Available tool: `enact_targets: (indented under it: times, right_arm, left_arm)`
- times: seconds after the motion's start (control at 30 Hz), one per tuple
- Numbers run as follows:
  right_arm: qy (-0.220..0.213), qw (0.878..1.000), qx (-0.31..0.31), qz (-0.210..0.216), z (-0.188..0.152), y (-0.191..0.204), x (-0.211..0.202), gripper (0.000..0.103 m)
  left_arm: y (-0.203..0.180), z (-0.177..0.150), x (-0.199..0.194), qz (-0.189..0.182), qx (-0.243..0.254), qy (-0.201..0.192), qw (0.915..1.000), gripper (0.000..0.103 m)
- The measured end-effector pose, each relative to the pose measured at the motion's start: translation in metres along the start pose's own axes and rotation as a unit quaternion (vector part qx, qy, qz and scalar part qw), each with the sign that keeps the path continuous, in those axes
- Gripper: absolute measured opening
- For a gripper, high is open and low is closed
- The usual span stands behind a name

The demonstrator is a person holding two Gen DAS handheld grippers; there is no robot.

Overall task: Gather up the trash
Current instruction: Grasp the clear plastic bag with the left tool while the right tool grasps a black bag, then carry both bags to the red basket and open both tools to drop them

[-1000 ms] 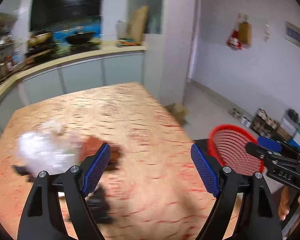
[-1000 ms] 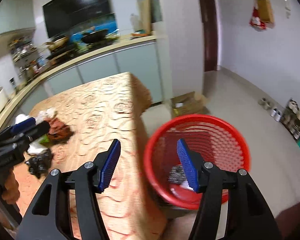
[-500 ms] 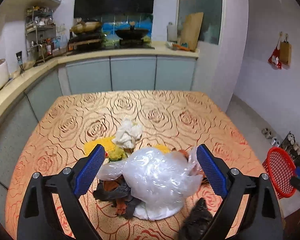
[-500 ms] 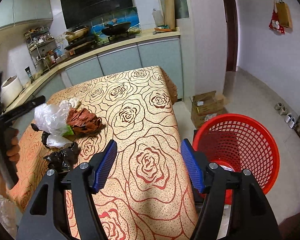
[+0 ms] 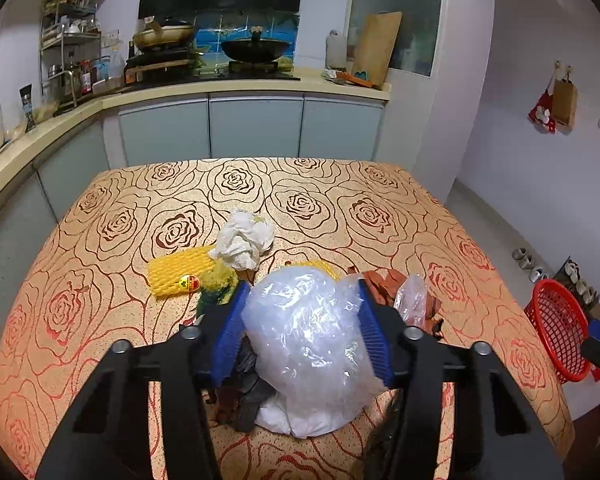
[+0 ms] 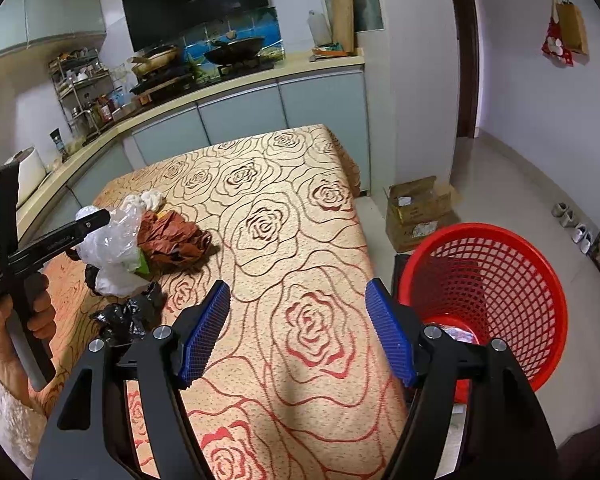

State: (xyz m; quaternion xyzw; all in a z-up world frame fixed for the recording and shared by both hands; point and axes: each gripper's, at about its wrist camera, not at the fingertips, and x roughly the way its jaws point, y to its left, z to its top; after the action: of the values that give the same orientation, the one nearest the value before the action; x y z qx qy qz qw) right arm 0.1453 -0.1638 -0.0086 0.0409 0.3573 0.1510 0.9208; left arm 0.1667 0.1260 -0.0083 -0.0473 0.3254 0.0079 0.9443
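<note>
Left claw (image 5: 304,332) closing round clear bag (image 5: 312,344), pads at its sides; right claw (image 6: 298,332) empty, jaws opening, over bare surface (image 6: 284,200); basket (image 6: 488,292) on floor right, some trash inside; tissue (image 5: 244,240), yellow net (image 5: 180,272), brown wrapper (image 6: 172,236), black bag (image 6: 124,316) left on surface

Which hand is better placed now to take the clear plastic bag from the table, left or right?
Left. The left gripper is closing around the clear plastic bag, its pads against the bag's sides. The right gripper is opening over bare tablecloth, nothing between its pads.
</note>
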Motion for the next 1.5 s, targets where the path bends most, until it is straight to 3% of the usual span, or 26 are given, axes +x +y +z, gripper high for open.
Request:
enact_targets:
  times: [0.1,0.3,0.57,0.63,1.0,1.07,1.13,1.33,1.5]
  right_arm:
    - [0.001,1.000,-0.008,0.005,-0.002,0.010,0.000,0.068]
    - [0.005,0.999,-0.036,0.026,-0.010,0.038,-0.001,0.068]
    - [0.027,0.994,-0.066,0.082,-0.019,0.098,0.016,0.069]
    - [0.035,0.992,-0.071,0.098,-0.022,0.117,0.026,0.079]
    - [0.065,0.991,-0.094,0.069,-0.019,0.159,0.081,0.082]
    - [0.077,0.990,-0.099,0.065,-0.020,0.160,0.088,0.077]
    - [0.094,0.987,-0.104,0.077,-0.022,0.162,0.093,0.059]
    - [0.093,0.987,-0.106,0.074,-0.025,0.159,0.093,0.043]
    - [0.093,0.988,-0.090,0.082,-0.024,0.146,0.087,0.036]
  left_arm:
    - [-0.001,0.000,-0.009,-0.004,0.004,-0.008,1.0000,0.041]
    - [0.009,0.005,-0.051,-0.003,-0.011,-0.056,0.9984,0.040]
    - [0.026,0.011,-0.102,0.081,-0.022,-0.106,0.9909,0.040]
    - [0.028,0.013,-0.110,0.082,-0.025,-0.113,0.9899,0.040]
    - [0.037,0.019,-0.133,0.072,-0.043,-0.134,0.9874,0.041]
    - [0.039,0.020,-0.134,0.068,-0.047,-0.135,0.9874,0.041]
    - [0.039,0.020,-0.134,0.067,-0.047,-0.136,0.9874,0.041]
    - [0.037,0.018,-0.133,0.066,-0.044,-0.134,0.9878,0.041]
    - [0.032,0.017,-0.132,0.068,-0.035,-0.134,0.9880,0.041]
